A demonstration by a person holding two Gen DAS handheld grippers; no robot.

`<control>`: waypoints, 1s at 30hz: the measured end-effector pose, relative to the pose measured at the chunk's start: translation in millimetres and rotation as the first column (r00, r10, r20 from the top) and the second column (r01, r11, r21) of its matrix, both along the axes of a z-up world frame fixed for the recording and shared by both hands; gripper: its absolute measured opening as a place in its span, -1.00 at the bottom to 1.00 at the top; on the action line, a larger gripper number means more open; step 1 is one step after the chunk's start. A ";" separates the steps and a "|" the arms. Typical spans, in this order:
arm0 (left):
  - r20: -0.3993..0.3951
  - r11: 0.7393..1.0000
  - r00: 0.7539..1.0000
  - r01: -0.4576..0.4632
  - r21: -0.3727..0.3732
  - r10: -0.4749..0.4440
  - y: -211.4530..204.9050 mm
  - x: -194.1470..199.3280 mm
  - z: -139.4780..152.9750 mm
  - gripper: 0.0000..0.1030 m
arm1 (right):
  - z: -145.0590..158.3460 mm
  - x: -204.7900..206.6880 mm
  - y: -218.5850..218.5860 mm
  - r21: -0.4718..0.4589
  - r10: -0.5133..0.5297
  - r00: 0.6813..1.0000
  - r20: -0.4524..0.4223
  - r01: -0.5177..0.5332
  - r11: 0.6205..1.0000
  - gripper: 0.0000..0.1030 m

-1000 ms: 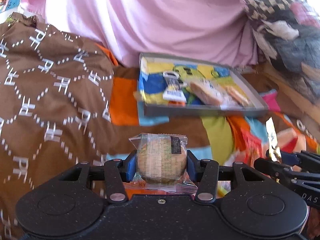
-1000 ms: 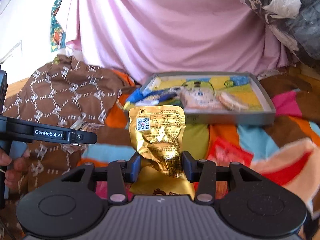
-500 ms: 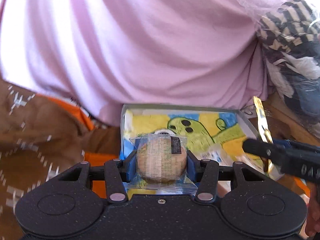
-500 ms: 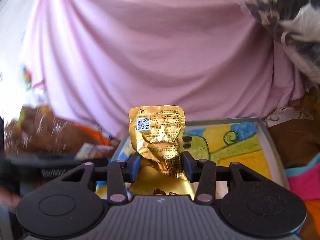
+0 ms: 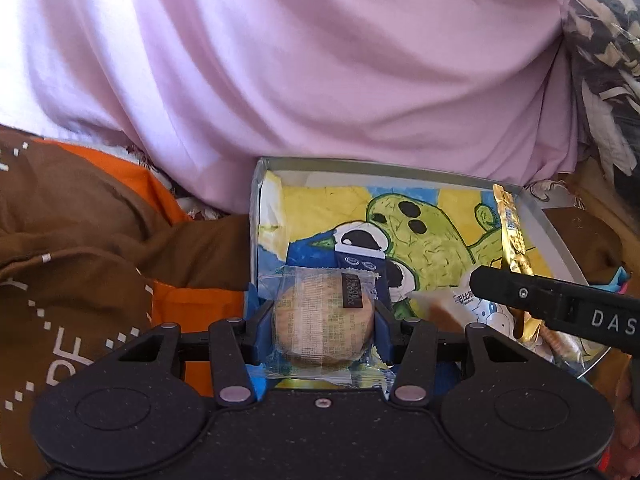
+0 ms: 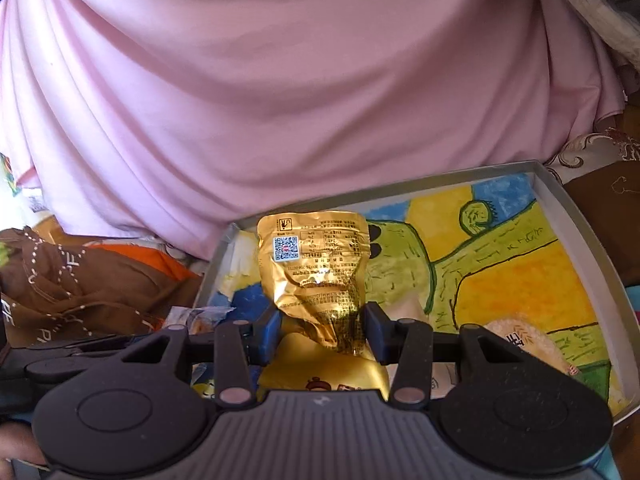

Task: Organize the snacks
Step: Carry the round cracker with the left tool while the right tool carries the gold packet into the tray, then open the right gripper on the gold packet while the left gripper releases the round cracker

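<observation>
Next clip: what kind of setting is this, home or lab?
Most likely a home, probably a bed or sofa rather than a lab bench. A pink sheet drapes behind, a brown patterned fabric and colourful bedding lie around, and the snack tray, lined with a hand-coloured cartoon drawing, rests on the soft fabric.

Your surface here is a patchwork cover (image 5: 192,308) of orange and brown. On it lies the grey tray (image 5: 400,168) with a cartoon lining, a brown patterned cloth (image 5: 68,280) to its left and a pink sheet (image 5: 320,60) behind.
</observation>
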State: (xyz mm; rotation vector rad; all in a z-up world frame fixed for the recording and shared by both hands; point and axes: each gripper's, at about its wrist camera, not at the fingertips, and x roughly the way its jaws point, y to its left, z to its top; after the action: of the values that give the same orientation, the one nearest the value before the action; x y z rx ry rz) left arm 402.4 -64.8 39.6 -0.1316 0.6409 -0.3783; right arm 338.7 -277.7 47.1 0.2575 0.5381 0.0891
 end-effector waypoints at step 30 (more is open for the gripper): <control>0.071 0.993 0.993 -0.090 -0.080 0.096 6.0 -40.6 32.8 0.92 | 32.0 -36.2 -27.6 0.002 -0.092 0.980 0.177 0.093 0.996 0.88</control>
State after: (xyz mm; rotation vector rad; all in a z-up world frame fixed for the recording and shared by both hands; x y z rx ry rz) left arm 361.8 -58.8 72.5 -0.2189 0.5445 -0.3165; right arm 302.5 -305.3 79.1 0.2653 0.3495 0.0196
